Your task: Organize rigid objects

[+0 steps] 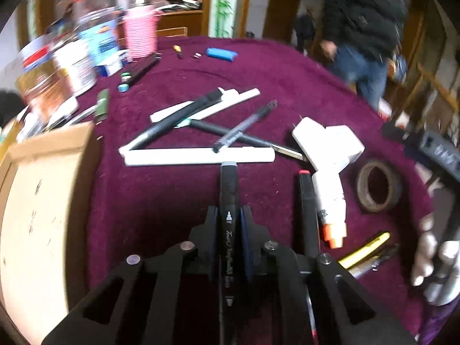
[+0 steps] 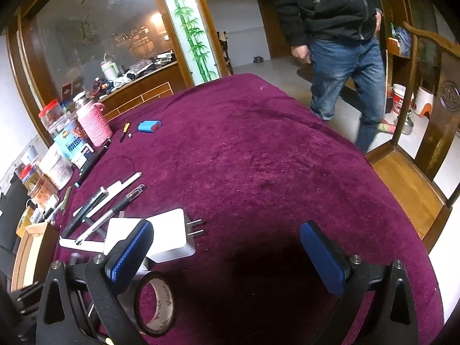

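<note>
The left hand-held gripper [image 1: 229, 221] pinches a black marker [image 1: 228, 201] printed "Touch", held above the plum-covered counter [image 1: 172, 189], tip near a white strip [image 1: 198, 156]. The right hand-held gripper [image 2: 227, 247] gapes wide over bare cloth beside a tape roll [image 2: 156, 304] with unreadable print.

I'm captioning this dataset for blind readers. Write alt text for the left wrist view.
The left gripper is shut on a black marker above a purple tablecloth. Ahead lie pens and white strips in a loose pile, with white chargers, a tape roll and a second black marker to the right and a cardboard box to the left.
</note>
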### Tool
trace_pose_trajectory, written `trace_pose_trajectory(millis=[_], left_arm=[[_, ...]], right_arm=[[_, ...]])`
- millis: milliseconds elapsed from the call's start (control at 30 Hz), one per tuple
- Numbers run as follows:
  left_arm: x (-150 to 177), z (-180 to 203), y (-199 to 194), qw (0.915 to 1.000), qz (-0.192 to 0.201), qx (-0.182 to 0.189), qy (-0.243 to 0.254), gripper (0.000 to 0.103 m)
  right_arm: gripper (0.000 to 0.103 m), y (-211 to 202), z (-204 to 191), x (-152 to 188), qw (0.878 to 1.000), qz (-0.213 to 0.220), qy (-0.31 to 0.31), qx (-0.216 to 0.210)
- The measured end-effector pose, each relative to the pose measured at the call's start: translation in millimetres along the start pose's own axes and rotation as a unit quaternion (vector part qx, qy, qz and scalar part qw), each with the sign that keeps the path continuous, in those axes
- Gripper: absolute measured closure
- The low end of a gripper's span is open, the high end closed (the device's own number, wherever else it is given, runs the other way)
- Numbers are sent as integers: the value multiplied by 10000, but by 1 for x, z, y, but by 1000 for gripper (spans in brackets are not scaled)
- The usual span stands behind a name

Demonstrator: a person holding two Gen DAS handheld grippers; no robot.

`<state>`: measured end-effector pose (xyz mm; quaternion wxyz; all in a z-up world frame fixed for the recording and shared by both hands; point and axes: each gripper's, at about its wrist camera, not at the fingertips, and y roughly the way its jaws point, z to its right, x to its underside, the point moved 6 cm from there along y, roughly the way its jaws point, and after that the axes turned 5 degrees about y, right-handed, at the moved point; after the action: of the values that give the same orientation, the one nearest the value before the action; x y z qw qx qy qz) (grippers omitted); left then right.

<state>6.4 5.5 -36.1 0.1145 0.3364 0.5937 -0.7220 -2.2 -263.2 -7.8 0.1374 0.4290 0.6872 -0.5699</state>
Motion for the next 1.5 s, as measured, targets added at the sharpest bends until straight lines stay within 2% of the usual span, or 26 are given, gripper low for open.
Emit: trace_pose_trajectory(millis=[133,233,367,467,533,567,600,633,667,800,900,1033,1100,1200,1367,1500], left_arm=[[11,-19,-43,9969,431,354,-548,89],[20,-35,-82,9924,729,533,-838,89],[34,-60,-121,9901,935,456,-941,89],[43,-78,-132,9881,978,436,-1101,89],[52,-90,-135,9867,987,419,-1223,89],[56,-96,-136,9859,992,397,-1291,88],[59,-100,-137,9851,995,398,-1345,89],[63,-105,-139,9842,997,415,-1404,88],[66,-108,-140,9836,999,424,-1439,88],[71,-127,-153,9809,1056,509,-1552,88],[63,-139,-156,9817,1071,431,-1518,88],[45,-157,-148,9793,1067,582,-1621,88],[34,-169,-137,9803,988,517,-1629,88],[25,-183,-120,9773,840,741,-1797,88],[12,-199,-101,9765,643,836,-1882,88],[2,-214,-73,9747,340,878,-2029,88]], right_arm=[[1,-2,-2,0,9996,-21,48,-281],[1,-7,-9,1,9958,-132,194,-887],[1,-20,-29,16,9950,-284,-224,-928],[2,-22,-49,33,9936,-477,-702,-745],[14,-16,-58,41,9923,-551,-1017,-438],[35,-12,-61,44,9916,-571,-1112,-323],[68,-9,-63,46,9911,-634,-1132,-284],[82,-5,-63,48,9905,-748,-1123,-260],[85,-3,-61,51,9902,-858,-1084,-205],[85,-19,-63,46,9914,-763,-1043,-214],[85,-42,-81,36,9906,-642,-1124,-447],[85,-57,-129,29,9826,-790,-1165,-1214],[85,-52,-164,34,9716,-1094,-1161,-1748],[84,-39,-219,49,9504,-1612,-1171,-2387],[84,-12,-303,83,9246,-2161,-1491,-2761],[84,19,-346,104,9160,-2443,-1702,-2687]])
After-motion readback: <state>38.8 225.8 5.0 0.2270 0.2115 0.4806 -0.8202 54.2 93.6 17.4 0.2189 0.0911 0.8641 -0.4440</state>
